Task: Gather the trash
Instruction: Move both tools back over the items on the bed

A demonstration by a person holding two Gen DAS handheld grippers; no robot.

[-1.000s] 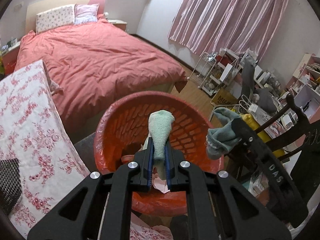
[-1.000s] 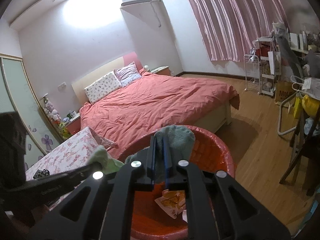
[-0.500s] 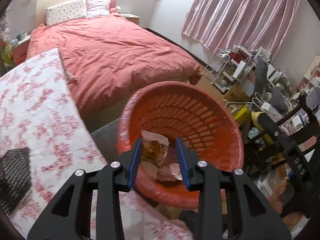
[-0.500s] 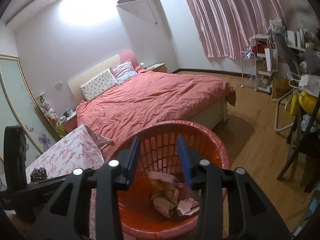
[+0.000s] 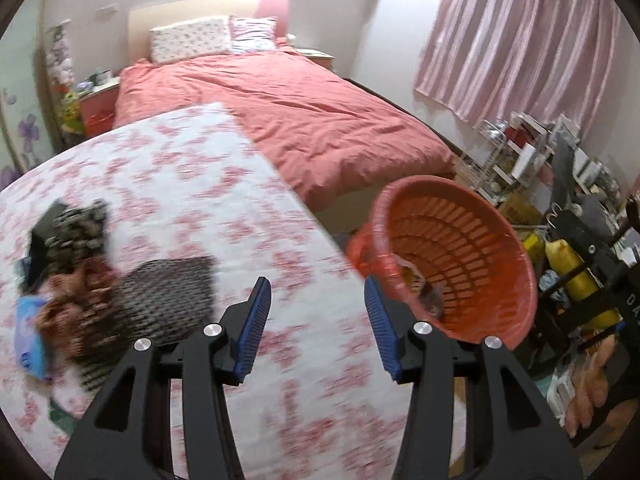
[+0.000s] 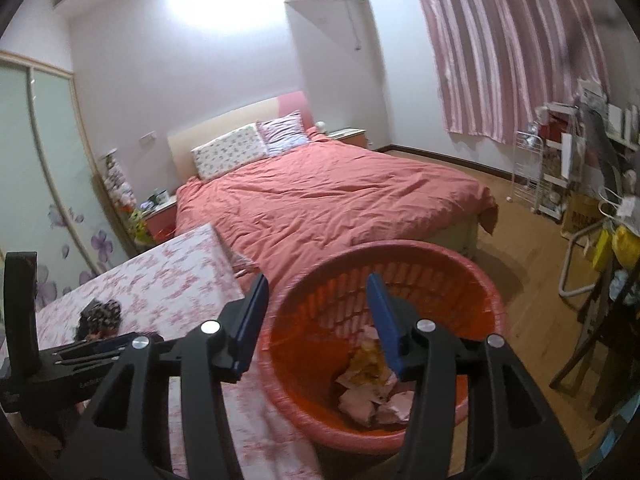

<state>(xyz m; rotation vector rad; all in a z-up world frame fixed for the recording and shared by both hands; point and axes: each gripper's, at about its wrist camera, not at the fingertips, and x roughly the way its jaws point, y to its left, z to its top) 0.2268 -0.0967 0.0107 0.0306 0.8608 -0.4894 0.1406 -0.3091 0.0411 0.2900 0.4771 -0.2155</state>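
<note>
Trash (image 6: 372, 384) in red basket (image 6: 496, 312), below right fingers (image 6: 382, 316), both pairs just opened, empty

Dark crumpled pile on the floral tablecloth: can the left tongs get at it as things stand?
Probably yes. The left tongs stand open and empty over the floral tablecloth, and the dark crumpled pile lies uncovered off to their left, with only bare cloth between. Blur hides its exact shape.

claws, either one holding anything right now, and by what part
Nothing is held. The left claw stands open over the floral cloth, and the right claw stands open above the red basket; both have just been opening.
</note>
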